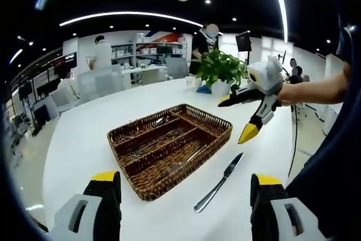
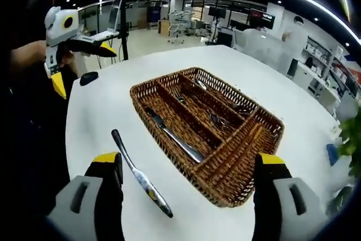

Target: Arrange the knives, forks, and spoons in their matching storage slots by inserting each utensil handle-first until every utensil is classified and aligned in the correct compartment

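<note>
A brown wicker basket [image 1: 192, 166] with long compartments sits mid-table and holds several utensils [image 1: 161, 142]. In the right gripper view the basket [image 2: 237, 167] shows a knife [image 2: 172, 135] in its near slot, with forks and spoons [image 2: 217, 118] in the farther ones. One loose knife [image 1: 219, 183] lies on the white table beside the basket, and it [image 2: 138, 176] sits close to my right gripper's left jaw. My left gripper [image 1: 186, 187] is open and empty, short of the basket. My right gripper [image 2: 189, 165] is open and empty over the basket's near edge, and it [image 1: 237, 118] hovers above the table. The left gripper [image 2: 84, 69] is raised at the table's far side.
A potted plant [image 1: 223, 69] stands at the table's far edge beside a small blue item [image 2: 333, 153]. A small black object [image 2: 88, 77] lies near the table's edge. People, desks and shelves fill the office behind. Bare white table [image 1: 84, 134] surrounds the basket.
</note>
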{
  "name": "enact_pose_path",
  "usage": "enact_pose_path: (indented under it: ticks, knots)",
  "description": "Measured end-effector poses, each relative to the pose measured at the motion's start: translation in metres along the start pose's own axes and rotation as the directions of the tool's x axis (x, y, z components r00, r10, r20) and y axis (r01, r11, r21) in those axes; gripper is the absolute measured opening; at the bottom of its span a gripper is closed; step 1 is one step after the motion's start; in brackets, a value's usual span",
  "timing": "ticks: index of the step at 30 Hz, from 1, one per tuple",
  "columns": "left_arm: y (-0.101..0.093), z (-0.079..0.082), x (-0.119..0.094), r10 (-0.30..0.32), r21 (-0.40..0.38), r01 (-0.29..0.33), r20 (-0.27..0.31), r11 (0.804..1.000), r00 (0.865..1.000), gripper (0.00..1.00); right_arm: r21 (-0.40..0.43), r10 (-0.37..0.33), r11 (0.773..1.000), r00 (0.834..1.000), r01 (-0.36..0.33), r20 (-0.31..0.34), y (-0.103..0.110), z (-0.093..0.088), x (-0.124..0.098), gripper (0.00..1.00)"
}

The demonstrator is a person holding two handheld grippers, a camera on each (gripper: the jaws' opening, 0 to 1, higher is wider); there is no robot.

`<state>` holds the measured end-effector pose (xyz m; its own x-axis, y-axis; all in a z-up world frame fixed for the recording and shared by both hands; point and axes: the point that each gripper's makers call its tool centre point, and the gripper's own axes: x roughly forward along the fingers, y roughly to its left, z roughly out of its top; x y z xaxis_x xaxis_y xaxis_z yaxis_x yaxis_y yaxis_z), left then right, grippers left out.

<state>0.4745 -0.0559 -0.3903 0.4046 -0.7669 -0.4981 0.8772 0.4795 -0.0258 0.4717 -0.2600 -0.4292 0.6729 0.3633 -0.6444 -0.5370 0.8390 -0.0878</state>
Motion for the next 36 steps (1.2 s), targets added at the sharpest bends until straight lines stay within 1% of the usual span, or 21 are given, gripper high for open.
enact_pose_path:
  ticks: [3,10,13,17,21,23,25,27,29,31,32,34,36]
  knots:
    - [-0.002,0.001,0.001,-0.012,0.007,0.012,0.001,1.0,1.0,1.0,0.044,-0.027,0.999,1.0,0.027,0.009,-0.006,-0.008,-0.014,0.99]
    - [-0.001,0.002,0.002,-0.017,0.012,0.017,0.001,1.0,1.0,1.0,0.058,-0.078,0.995,0.997,0.078,0.003,-0.016,-0.024,-0.04,0.99]
    - [-0.003,0.001,0.001,-0.023,0.016,0.023,-0.002,1.0,1.0,0.98,0.043,-0.091,0.995,0.996,0.091,-0.002,-0.018,-0.029,-0.048,0.99]
    - [-0.006,-0.002,0.002,-0.037,0.022,0.037,-0.017,0.999,0.999,0.96,0.028,-0.087,0.996,0.996,0.087,-0.015,-0.018,-0.032,-0.05,0.99]
    - [-0.008,-0.003,0.004,-0.041,0.027,0.042,-0.022,0.999,0.999,0.95,-0.005,-0.053,0.999,0.998,0.053,-0.035,-0.013,-0.034,-0.048,0.98]
    - [-0.01,-0.004,0.005,-0.046,0.029,0.047,-0.025,0.999,0.999,0.93,-0.02,-0.035,0.999,0.999,0.034,-0.042,-0.009,-0.035,-0.046,0.95]
    - [-0.012,-0.005,0.007,-0.052,0.031,0.053,-0.034,0.998,0.998,0.91,-0.062,0.006,0.998,0.997,-0.01,-0.075,-0.001,-0.04,-0.042,0.9]
    - [-0.014,-0.008,0.008,-0.057,0.036,0.058,-0.046,0.998,0.997,0.89,-0.088,0.026,0.996,0.995,-0.034,-0.094,0.003,-0.043,-0.038,0.87]
    - [-0.019,-0.009,0.01,-0.074,0.04,0.076,-0.056,0.996,0.996,0.86,-0.111,0.069,0.99,0.991,-0.082,-0.115,0.011,-0.046,-0.034,0.81]
    - [-0.02,-0.011,0.011,-0.078,0.053,0.081,-0.07,0.995,0.995,0.82,-0.124,0.088,0.987,0.989,-0.102,-0.12,0.015,-0.047,-0.031,0.76]
    - [-0.023,-0.013,0.012,-0.085,0.067,0.091,-0.087,0.994,0.993,0.81,-0.152,0.113,0.979,0.983,-0.135,-0.148,0.019,-0.051,-0.028,0.74]
    - [-0.028,-0.015,0.015,-0.104,0.078,0.113,-0.108,0.991,0.989,0.78,-0.172,0.123,0.974,0.979,-0.15,-0.16,0.021,-0.053,-0.024,0.7]
    - [-0.031,-0.018,0.018,-0.117,0.075,0.127,-0.133,0.989,0.984,0.74,-0.183,0.152,0.966,0.973,-0.183,-0.173,0.026,-0.054,-0.02,0.65]
